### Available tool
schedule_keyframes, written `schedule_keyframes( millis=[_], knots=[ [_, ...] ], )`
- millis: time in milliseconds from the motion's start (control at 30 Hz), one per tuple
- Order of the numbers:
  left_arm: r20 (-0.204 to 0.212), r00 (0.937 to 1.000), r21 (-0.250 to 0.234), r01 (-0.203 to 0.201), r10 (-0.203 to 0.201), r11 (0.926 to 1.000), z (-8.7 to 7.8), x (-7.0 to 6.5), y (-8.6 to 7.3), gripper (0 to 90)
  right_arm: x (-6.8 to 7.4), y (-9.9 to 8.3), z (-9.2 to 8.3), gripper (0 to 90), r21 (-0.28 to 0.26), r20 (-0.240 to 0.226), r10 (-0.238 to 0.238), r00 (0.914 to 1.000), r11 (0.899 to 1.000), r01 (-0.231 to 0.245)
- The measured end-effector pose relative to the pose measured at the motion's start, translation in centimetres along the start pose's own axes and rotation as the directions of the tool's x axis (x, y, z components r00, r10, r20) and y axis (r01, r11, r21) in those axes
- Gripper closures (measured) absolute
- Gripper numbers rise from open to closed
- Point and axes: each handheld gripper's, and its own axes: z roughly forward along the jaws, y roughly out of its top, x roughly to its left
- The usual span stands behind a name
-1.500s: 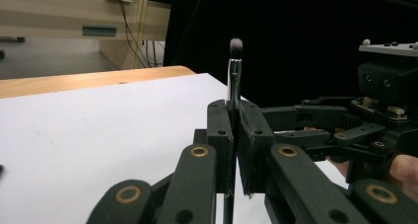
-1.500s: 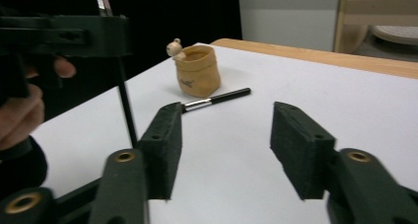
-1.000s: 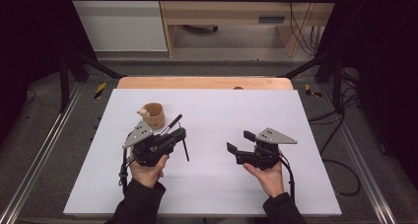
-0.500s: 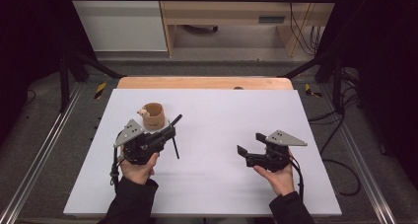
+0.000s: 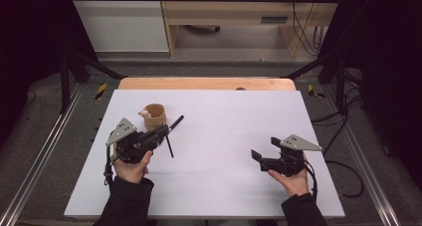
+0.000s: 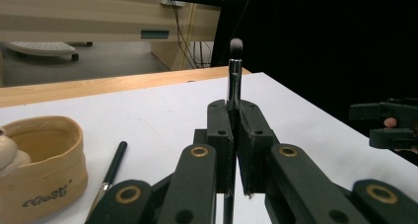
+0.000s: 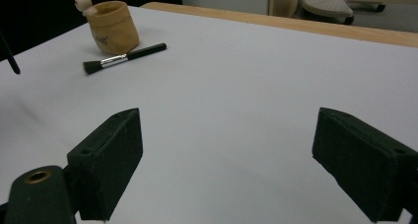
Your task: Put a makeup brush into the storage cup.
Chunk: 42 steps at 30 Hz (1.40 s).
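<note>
Left gripper view, slim metal-ferruled brush (image 6: pixel 233 76) in claw (image 6: pixel 231 150), soft tan pouch (image 6: pixel 42 160).

A white table top (image 5: pixel 234 131) carries everything here, with a strip of bare light wood (image 5: pixel 206 83) running along its far edge at twelve o'clock. Over at about ten o'clock from the table's middle sits a small tan pouch (image 5: pixel 154 116), open at the top, a little figure on its rim. Just beside it, on its three o'clock side, a black-handled brush (image 7: pixel 123 57) lies flat on the white surface, bristles pointing away from the pouch. From the middle round to three o'clock, plain white surface.
</note>
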Motion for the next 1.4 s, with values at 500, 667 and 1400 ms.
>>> schedule_keyframes(
  millis=[500,667,1400],
  knots=[
    [-0.02,0.9998,-0.016,0.009,-0.01,0.9998,-0.6,0.6,0.6,84.5,-0.9,-0.7,-0.8,8.3,0.037,0.048,0.004,0.9989,0.999,-0.006],
    [-0.026,0.9996,-0.02,0.006,-0.007,0.9998,-0.6,0.7,1.0,84.5,-1.0,-0.8,-1.2,7.5,0.034,0.057,0.011,0.9983,0.999,-0.013],
    [-0.072,0.9973,-0.036,-0.014,0.011,0.9993,-1.4,2.6,3.2,84.5,-1.4,-0.8,-1.8,6.8,0.014,0.067,0.011,0.9977,1.0,-0.012]
  ],
)
